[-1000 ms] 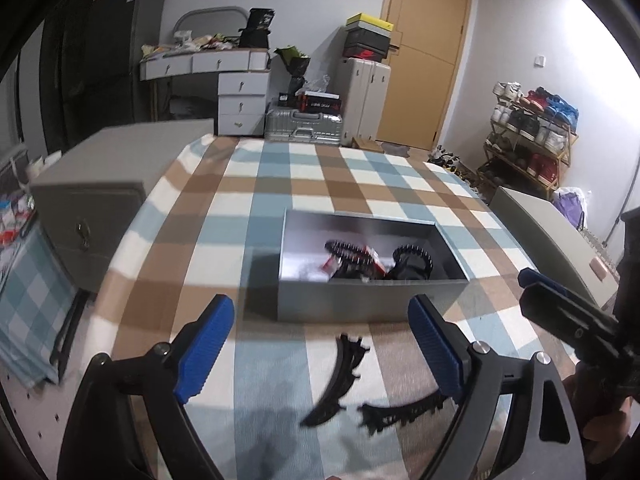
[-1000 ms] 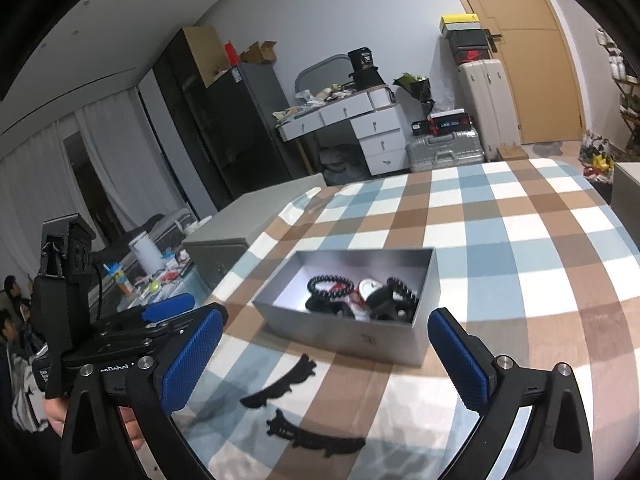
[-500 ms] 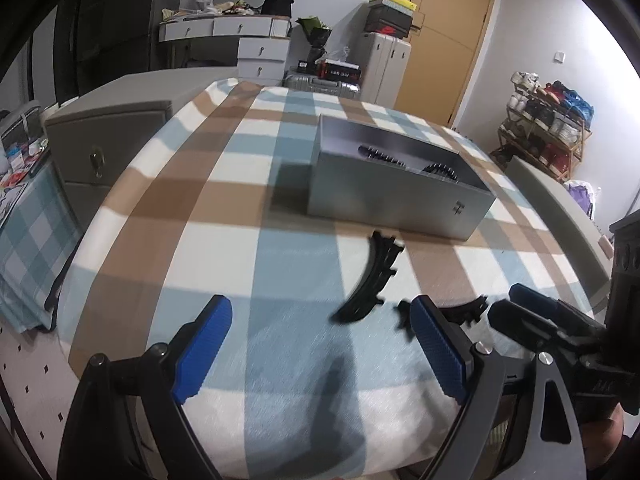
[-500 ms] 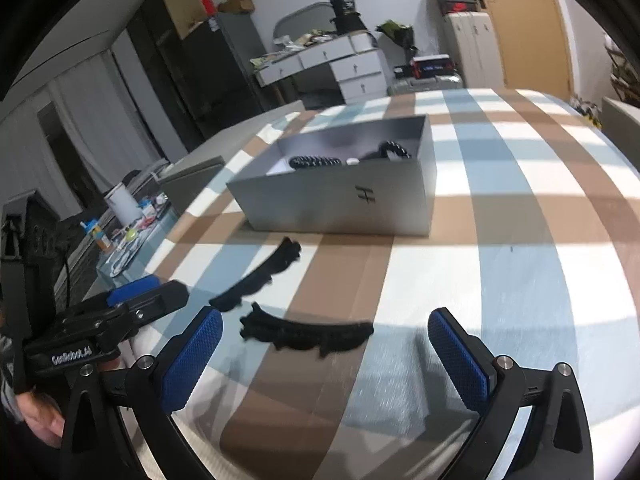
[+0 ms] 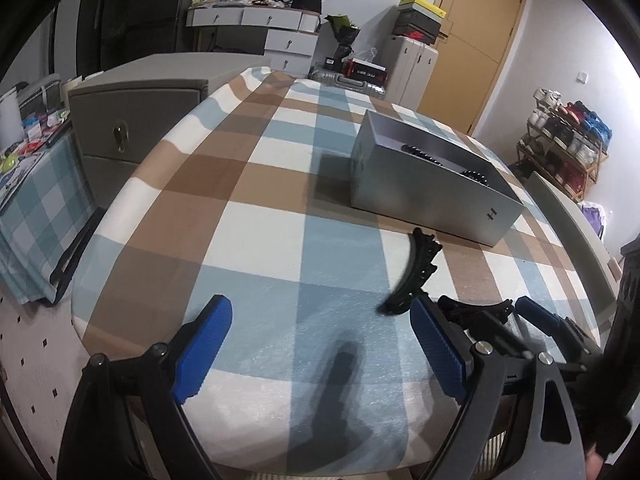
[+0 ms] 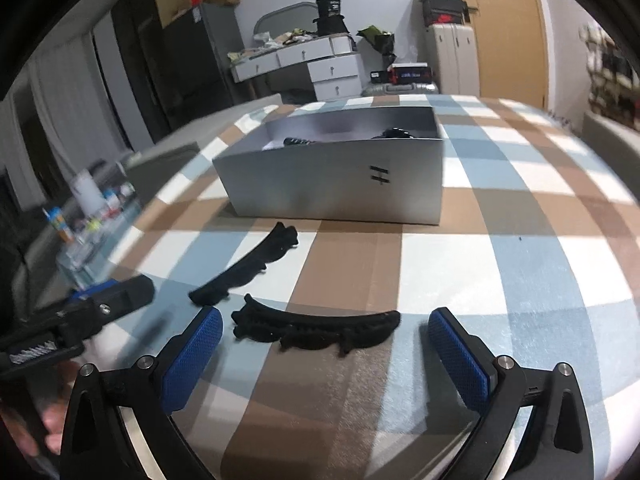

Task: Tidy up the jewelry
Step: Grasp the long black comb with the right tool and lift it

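Checked worktop (image 6: pixel 520 280) fills frame; silver box (image 6: pixel 340 184), upper centre, holds dark bracelets. Two black curved hair clips: near clip (image 6: pixel 316 330) lies lower centre, far clip (image 6: pixel 244 268) left of centre. Judged light, rigid, toothed; mid-span grip advised. Right gripper (image 6: pixel 324 348) and left gripper (image 5: pixel 320 348): jaws wide, nothing held. Box is judged no obstruction.

Most of the grey box's (image 5: pixel 424 188) interior is hidden behind its near wall in the left wrist view; only the tops of dark beaded pieces (image 5: pixel 424 153) are seen, possibly bracelets. The nearer black hair clip (image 5: pixel 476 309) is partly covered by the left gripper's finger (image 5: pixel 438 346). In the right wrist view the bottles (image 6: pixel 92 208) at left are blurred beyond identification.
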`<state>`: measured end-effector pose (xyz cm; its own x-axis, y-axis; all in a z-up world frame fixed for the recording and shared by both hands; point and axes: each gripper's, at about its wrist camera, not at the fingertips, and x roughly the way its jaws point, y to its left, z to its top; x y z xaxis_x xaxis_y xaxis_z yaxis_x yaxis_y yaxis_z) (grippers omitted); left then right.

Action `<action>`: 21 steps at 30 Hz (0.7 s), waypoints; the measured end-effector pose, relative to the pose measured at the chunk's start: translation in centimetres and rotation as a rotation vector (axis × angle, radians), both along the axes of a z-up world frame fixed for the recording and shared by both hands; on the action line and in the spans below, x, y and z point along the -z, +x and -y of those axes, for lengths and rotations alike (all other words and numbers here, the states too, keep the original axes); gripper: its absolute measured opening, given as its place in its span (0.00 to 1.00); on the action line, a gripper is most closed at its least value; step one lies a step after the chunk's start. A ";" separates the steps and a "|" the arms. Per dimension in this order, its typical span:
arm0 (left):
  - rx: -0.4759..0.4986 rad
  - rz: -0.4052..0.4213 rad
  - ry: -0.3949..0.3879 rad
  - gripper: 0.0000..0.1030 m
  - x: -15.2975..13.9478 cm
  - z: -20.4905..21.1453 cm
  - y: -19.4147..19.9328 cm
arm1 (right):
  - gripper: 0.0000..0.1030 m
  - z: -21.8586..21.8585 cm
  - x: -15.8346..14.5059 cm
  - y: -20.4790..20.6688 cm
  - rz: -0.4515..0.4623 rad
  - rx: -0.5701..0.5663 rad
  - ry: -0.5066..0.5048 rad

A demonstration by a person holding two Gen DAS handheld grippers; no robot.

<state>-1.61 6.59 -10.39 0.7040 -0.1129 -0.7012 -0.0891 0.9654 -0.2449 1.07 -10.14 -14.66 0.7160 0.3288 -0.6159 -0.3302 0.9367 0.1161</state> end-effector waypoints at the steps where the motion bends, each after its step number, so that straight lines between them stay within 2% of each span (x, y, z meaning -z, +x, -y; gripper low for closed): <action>1: -0.002 -0.003 -0.004 0.85 0.1 -0.2 -0.1 | 1.00 -0.5 0.1 -0.1 0.012 -0.006 -0.014; 6: -0.015 -0.021 -0.022 0.85 0.5 -0.7 -0.2 | 1.00 -2.2 0.8 -0.3 0.052 0.001 -0.130; 10: -0.016 -0.024 -0.025 0.85 0.5 -0.9 -0.2 | 1.00 -2.1 0.8 -0.2 0.056 0.009 -0.131; 14: -0.012 -0.016 -0.040 0.85 0.4 -1.0 -0.2 | 0.89 -1.9 0.8 -0.3 0.070 0.009 -0.149; 21: -0.003 -0.017 -0.044 0.85 0.2 -0.9 0.0 | 0.89 -1.7 0.7 -0.6 0.081 -0.013 -0.138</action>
